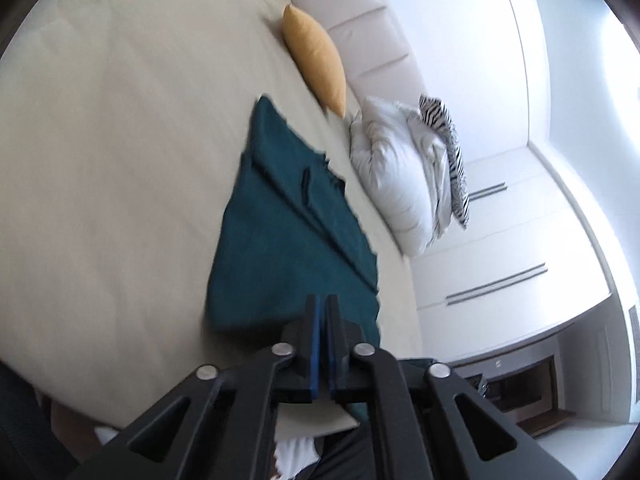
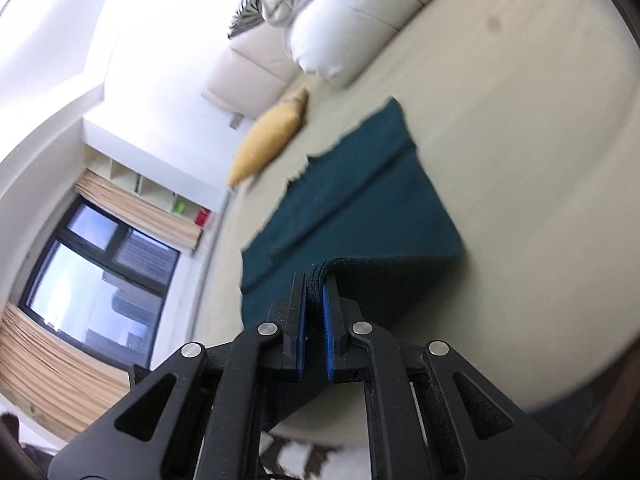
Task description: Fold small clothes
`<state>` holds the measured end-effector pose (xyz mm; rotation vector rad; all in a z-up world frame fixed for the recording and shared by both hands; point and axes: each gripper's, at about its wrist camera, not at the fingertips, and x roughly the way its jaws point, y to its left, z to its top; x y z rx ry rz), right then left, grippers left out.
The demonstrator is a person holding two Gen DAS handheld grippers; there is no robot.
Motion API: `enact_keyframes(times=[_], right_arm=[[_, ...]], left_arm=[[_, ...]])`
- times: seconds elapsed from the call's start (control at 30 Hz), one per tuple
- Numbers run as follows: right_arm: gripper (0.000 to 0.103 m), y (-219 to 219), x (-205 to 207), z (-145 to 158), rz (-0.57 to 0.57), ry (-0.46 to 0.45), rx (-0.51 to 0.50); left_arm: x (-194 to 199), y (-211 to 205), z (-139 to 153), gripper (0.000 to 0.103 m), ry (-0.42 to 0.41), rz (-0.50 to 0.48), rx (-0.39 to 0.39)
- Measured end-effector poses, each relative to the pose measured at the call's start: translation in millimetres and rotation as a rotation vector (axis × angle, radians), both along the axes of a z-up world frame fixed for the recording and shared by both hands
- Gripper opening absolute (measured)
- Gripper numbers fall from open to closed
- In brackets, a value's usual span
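Observation:
A dark teal garment [image 1: 288, 236] lies on the cream bed sheet [image 1: 120, 160], partly folded with long creases. My left gripper [image 1: 323, 304] is shut on its near edge and holds that corner just above the sheet. In the right wrist view the same teal garment [image 2: 360, 208] stretches away from me. My right gripper [image 2: 317, 280] is shut on a thick folded edge of it, lifted off the bed sheet [image 2: 520, 160].
A yellow cushion [image 1: 316, 60] and a white pillow [image 1: 400, 176] with a zebra-striped cushion [image 1: 452, 148] lie against the cream headboard [image 1: 376, 36]. White wardrobes [image 1: 500, 240] stand beyond the bed. The right wrist view shows a window [image 2: 92, 280] with tan curtains.

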<state>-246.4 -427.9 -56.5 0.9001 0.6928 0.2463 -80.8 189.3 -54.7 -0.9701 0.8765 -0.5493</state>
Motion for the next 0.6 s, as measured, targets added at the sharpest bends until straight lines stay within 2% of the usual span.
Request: enact_keyframes(times=[0.07,0.13,0.23,0.33,0.37,0.4,0.43,0.47,0.5,0.6], right_arm=[[0.006,0.1,21.2,7.5,-0.016,-0.014,0.0],[0.006,0.3,47.0,12.5,-0.023,-0.025,0.007],[0.006,6.9,81.0,17.4,-0.011,-0.029,0.003],[0.006,21.2,96.8,22.7,0.038,-0.05,-0.003],[0.006,23.6,95.2,23.2,0.05,-0.057,-0.006],[0.006,25.7,92.8,21.6,0.054,-0.058,-0.005],[0.006,24.6,86.8,17.0,0.059,-0.055,0.007],[0.006,22.5,80.1,12.4,0.058,-0.048,0.018],[0.006,18.8,70.8,7.0,0.049,-0.036,0.022],[0.006,5.4,38.2,-6.8,0.032,-0.017,0.034]], left_arm=[[17.6,3.8,15.0,0.0,-0.037,0.033,-0.005],[32.0,3.2,23.6,0.0,-0.067,0.06,0.033],[48.9,-3.0,22.7,0.0,-0.045,0.065,0.061],[38.8,-16.8,15.1,0.001,-0.01,0.027,0.229],[31.3,-18.6,7.6,0.005,0.009,0.011,0.263],[21.0,-16.3,-4.3,0.019,0.043,-0.003,0.283],[10.4,-13.1,-18.5,0.029,0.083,-0.013,0.276],[1.0,-10.8,-31.1,0.044,0.124,-0.017,0.267],[-12.2,-7.4,-46.7,0.048,0.174,-0.023,0.25],[-42.6,-10.0,-76.6,0.047,0.271,-0.086,0.246]])
